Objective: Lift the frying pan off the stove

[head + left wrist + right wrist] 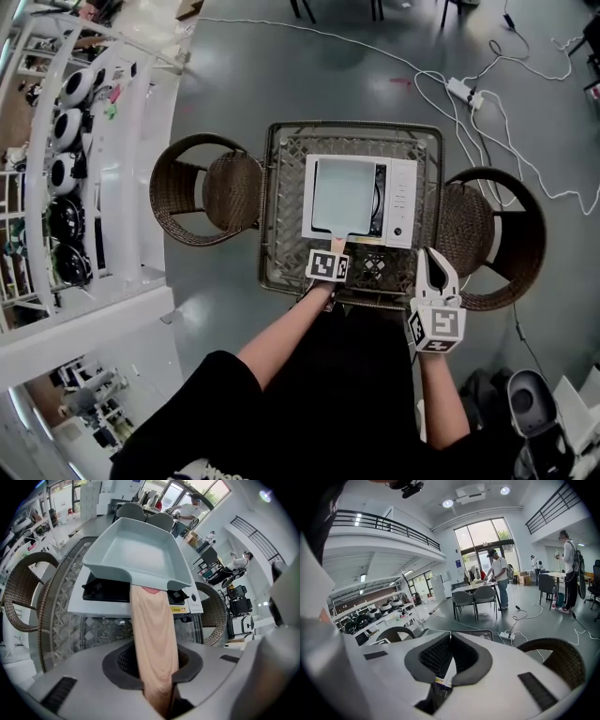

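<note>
Left gripper (152,660) clamped on beige handle (149,620), low in frame, likely to allow a one-handed lift. Beyond, frying pan (140,550) apparently resting on stove (89,607), mid-frame, atop wicker table (281,187). Right gripper (449,653) empty, jaws together, held aside.

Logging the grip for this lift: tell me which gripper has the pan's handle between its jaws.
The left gripper: its jaws clamp the frying pan by its beige handle. The right gripper is shut on nothing.

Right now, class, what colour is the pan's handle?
The handle is pale peach, best seen in the left gripper view.
</note>
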### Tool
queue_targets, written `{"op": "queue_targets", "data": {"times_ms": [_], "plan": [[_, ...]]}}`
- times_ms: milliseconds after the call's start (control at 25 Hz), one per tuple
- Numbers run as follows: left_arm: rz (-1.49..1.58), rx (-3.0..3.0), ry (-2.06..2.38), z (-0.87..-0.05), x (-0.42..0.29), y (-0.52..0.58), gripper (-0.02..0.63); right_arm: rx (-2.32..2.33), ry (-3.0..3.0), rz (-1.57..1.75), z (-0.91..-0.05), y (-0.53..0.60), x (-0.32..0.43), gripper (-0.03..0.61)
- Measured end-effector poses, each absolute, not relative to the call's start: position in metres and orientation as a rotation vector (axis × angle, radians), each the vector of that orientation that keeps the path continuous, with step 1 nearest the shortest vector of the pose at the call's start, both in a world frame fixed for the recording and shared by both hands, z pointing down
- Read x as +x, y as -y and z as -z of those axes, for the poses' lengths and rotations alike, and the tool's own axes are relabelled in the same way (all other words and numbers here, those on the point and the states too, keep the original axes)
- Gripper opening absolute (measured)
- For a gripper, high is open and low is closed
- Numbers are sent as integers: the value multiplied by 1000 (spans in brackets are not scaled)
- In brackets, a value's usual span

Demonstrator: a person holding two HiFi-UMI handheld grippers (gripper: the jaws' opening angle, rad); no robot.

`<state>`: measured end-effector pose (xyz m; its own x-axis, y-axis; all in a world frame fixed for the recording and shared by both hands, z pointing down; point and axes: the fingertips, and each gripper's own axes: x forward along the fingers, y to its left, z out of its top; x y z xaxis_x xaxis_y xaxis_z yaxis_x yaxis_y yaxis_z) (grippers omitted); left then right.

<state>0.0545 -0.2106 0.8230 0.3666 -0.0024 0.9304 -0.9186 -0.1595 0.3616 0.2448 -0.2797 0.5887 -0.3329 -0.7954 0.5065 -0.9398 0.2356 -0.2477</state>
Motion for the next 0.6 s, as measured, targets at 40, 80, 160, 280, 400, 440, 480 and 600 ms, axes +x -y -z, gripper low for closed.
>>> {"op": "queue_targets", "data": {"times_ms": [40, 80, 160, 280, 400, 440, 480, 600], "plan": [[-1026, 1495, 857, -824, 56, 209, 102, 1629, 2232, -757, -589, 280, 247, 32], [-1038, 1497, 840, -825, 58, 208, 80, 1637, 2230, -757, -588, 281, 248, 32], [-1058, 1501, 811, -827, 61, 206, 31, 1650, 2231, -753, -586, 283, 250, 32], [-1039, 1513, 803, -825, 64, 206, 15, 1651, 2237, -748, -584, 284, 248, 32], [-954, 1544, 811, -817, 71, 213, 14, 1639, 2246, -741, -581, 284, 242, 32], [-927, 1556, 810, -814, 74, 214, 14, 1635, 2250, -738, -581, 283, 240, 32], [-906, 1563, 811, -812, 76, 216, 15, 1632, 2253, -737, -580, 283, 238, 32], [-871, 1571, 819, -808, 80, 219, 15, 1623, 2260, -739, -580, 279, 233, 32]]}}
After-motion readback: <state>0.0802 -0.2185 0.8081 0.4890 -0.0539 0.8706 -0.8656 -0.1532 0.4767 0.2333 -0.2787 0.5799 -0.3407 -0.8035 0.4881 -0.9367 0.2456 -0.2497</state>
